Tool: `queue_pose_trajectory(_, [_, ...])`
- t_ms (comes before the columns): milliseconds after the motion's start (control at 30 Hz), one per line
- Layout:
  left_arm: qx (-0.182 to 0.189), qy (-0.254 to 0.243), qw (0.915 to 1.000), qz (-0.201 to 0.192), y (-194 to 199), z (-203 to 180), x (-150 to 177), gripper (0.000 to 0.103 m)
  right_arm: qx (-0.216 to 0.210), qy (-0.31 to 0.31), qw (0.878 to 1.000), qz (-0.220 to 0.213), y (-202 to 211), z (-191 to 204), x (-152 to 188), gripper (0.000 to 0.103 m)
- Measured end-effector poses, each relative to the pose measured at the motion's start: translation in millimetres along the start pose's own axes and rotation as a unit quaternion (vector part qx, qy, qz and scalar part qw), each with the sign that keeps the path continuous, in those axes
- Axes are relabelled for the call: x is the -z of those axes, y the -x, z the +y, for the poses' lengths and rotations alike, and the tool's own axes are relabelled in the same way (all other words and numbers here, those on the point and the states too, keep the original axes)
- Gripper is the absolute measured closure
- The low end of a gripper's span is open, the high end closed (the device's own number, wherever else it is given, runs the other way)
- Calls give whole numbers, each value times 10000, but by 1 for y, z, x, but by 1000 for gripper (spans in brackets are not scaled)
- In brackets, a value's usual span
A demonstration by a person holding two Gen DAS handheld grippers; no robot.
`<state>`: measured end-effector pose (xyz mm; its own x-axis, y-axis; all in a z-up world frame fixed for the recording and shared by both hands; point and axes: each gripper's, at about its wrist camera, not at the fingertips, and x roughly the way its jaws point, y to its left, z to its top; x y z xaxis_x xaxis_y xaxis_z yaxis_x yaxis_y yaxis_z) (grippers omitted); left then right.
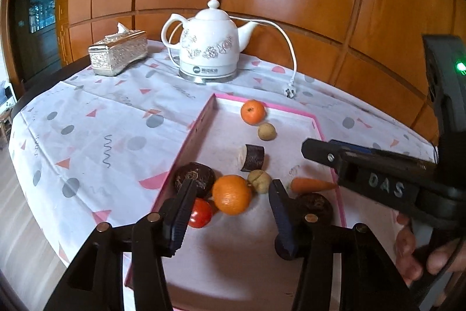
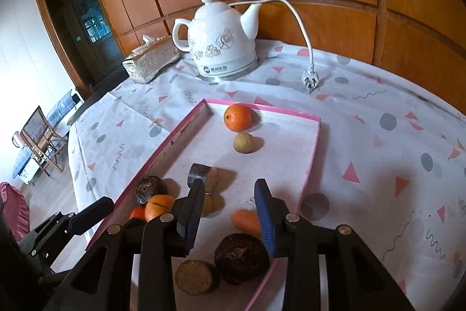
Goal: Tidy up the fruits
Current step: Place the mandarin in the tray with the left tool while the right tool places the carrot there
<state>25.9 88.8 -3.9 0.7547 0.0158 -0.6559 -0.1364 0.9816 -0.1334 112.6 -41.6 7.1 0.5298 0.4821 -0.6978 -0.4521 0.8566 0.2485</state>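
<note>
Left hand-held gripper (image 1: 231,194): stood partly open low in the left wrist view, nothing pinched between its pads; the big orange (image 1: 232,194) lay in the gap beyond them, untouched as far as I could see.
Right hand-held gripper (image 2: 228,193): jaws a little apart, empty, hanging over the lower middle of the tray (image 2: 186,124).
Tray: shallow, pink-rimmed, white inside, set on the desk (image 2: 364,136) under a patterned cloth.
Fruits, far end: a small orange (image 2: 237,117) near the tray's upper corner, a pale round fruit (image 2: 243,142) just below it.
Fruits, middle: a dark cut piece (image 1: 252,158) with a pale face, lying alone.
Fruits, near end: the big orange beside a tomato (image 1: 201,213), a dark round fruit (image 1: 194,175) and a pale lumpy one (image 1: 260,180); a carrot (image 1: 311,185) lower right of them.
Right wrist view, bottom: another dark round fruit (image 2: 241,258) touching a cut brown piece (image 2: 196,277).
Behind the tray: a white kettle (image 1: 209,44) with its plug (image 1: 289,91) loose on the cloth, and a silver tissue box (image 1: 118,53) to its left.
Person: fingers (image 1: 407,247) showed at the right edge.
</note>
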Motion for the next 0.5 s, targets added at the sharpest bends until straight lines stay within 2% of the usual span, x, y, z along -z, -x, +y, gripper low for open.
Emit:
queue_pose_trajectory(100, [-39,-9,10000,-66,5,-1,-1,44,166,78,9998,-116,9,4,7,67])
queue_pose_trajectory(267, [-68,9,9998,-168,14,-3,-2,35,682,78,9972,-312,27,7,26,65])
queue_pose_trajectory(433, [-175,34,9995,-256,23,-6,-1,21,1030,37,9939,-382,39,7,45,65])
queue_pose_trajectory(500, [-213,32,9994,-268,26,-6,0,19,1102,-15,9932,-377,42,7,50,65])
